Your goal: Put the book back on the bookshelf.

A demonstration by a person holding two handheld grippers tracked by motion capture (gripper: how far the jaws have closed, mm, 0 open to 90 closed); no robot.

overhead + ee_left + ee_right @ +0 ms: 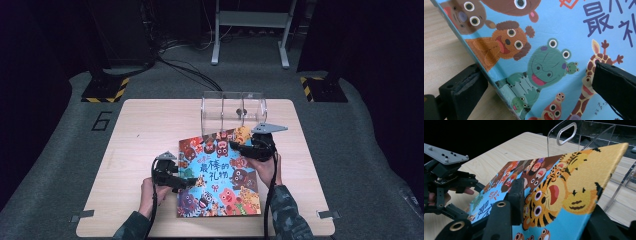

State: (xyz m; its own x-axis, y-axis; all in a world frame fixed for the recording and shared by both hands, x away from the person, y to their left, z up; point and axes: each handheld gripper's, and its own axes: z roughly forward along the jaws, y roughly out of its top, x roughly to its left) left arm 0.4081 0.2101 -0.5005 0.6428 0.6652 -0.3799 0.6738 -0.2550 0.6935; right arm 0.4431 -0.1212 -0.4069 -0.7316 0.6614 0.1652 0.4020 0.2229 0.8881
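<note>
A colourful picture book [220, 172] with cartoon animals on its blue cover sits on the wooden table [135, 130], its far end lifted toward the clear acrylic rack [233, 112] standing just behind it. The right gripper [239, 145] pinches the book's far right corner, one jaw on the cover beside the tiger and one beneath. The left gripper [186, 182] sits at the book's left edge near the spine; its jaws are spread, one on either side of that edge, not pressing it.
</note>
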